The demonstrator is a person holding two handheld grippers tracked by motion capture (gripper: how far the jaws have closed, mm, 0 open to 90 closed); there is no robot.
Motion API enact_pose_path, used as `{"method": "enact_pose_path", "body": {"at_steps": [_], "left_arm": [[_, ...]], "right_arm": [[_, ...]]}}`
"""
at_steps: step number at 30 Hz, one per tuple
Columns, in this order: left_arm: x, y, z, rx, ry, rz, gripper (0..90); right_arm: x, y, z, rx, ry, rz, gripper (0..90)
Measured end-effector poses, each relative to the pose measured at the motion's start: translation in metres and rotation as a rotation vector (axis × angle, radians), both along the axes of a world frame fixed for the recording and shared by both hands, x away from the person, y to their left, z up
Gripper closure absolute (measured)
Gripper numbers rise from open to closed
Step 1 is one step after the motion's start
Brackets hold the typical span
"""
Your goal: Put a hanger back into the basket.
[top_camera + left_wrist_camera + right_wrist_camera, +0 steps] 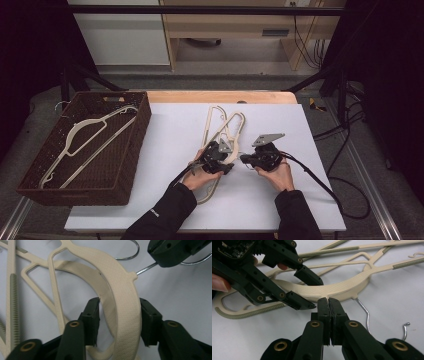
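Note:
Several cream plastic hangers (216, 122) lie overlapped in the middle of the white table (170, 150). My left gripper (120, 322) is open, its jaws straddling the broad curved shoulder of the top hanger (122, 287) with a small gap on one side. The right gripper (328, 302) is shut on that hanger's metal hook wire (147, 267), right at the neck. From the right gripper view, the left gripper (317, 293) stands astride the same arc (342, 287). In the high view the left gripper (227, 165) and the right gripper (245, 160) nearly meet.
A brown woven basket (127, 165) at the table's left holds another cream hanger (80, 135). A second metal hook (365, 312) lies on the cloth beside my right gripper. Cables trail off the table's right side. Bare table lies front and right (290, 200).

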State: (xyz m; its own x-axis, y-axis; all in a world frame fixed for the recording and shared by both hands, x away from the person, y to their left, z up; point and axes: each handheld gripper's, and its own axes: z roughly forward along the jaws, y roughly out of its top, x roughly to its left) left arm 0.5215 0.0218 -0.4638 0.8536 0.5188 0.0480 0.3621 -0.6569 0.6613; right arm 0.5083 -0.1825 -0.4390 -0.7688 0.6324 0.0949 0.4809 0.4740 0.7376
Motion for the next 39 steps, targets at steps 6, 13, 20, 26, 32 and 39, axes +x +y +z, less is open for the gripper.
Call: {"method": "enact_pose_path", "body": {"at_steps": [6,13,20,26,32,39], "left_arm": [[-0.004,-0.002,0.003,0.005,0.002,-0.025,71.7],[-0.008,0.005,0.012,0.008,-0.014,-0.032,72.6],[-0.015,0.020,0.033,-0.028,-0.050,0.000,74.3],[-0.017,0.043,0.053,-0.072,-0.072,0.052,76.9],[-0.016,0.070,0.068,-0.093,-0.088,0.109,81.2],[-0.013,0.085,0.074,-0.102,-0.105,0.160,84.9]], "right_arm": [[0.000,0.001,0.002,0.010,0.007,-0.008,89.1],[-0.006,-0.006,0.015,0.090,-0.039,-0.001,77.9],[-0.026,-0.037,0.052,0.213,-0.215,-0.108,48.8],[-0.041,-0.065,0.063,0.300,-0.299,-0.211,31.1],[-0.051,-0.080,0.055,0.303,-0.301,-0.270,22.1],[-0.055,-0.083,0.047,0.292,-0.283,-0.293,15.2]]}}
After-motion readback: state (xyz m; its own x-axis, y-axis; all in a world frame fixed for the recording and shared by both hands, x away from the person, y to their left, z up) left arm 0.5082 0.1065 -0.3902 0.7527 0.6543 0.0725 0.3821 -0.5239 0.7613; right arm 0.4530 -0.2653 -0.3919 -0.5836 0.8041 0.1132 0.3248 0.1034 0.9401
